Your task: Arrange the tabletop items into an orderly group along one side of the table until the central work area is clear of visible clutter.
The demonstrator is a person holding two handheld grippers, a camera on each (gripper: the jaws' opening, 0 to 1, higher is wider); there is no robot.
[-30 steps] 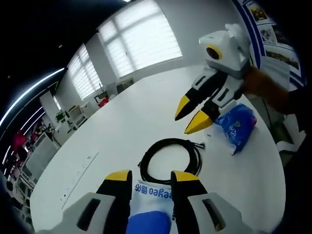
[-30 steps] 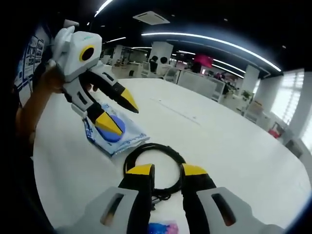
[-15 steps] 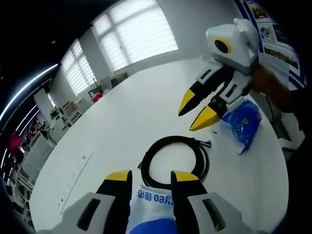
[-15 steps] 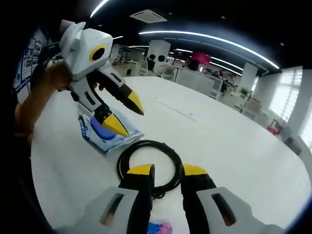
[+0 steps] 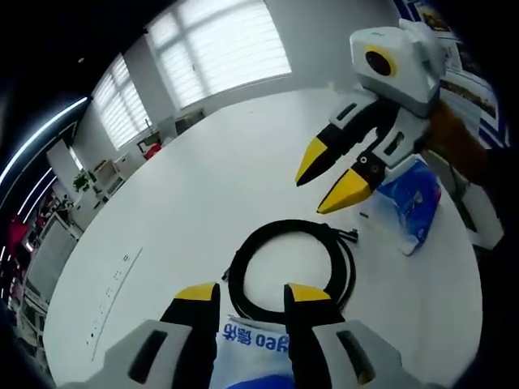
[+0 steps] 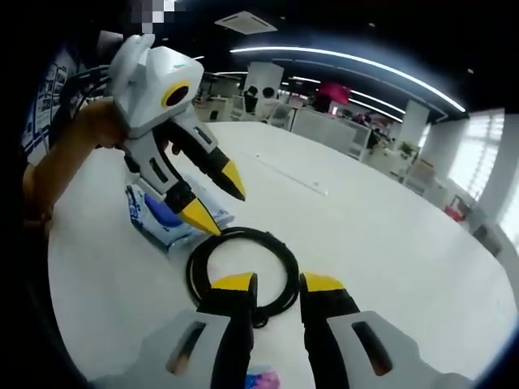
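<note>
Beyond the jaws in the left gripper view we see the white desk [image 5: 203,211] run toward a wall of tall windows [image 5: 219,49] with pale blinds, daylight pouring through. Left of the jaws, low cabinets [image 5: 97,174] stand below further windows, and a ceiling light strip [image 5: 40,142] curves overhead. To the right, posters [image 5: 470,85] hang on the wall. In the right gripper view, ahead of the jaws, we see an open office: 2 long ceiling strip lights [image 6: 349,61], an air vent [image 6: 243,22], a white pillar [image 6: 261,85], and rows of workstations [image 6: 340,134] past the desk's far edge.
</note>
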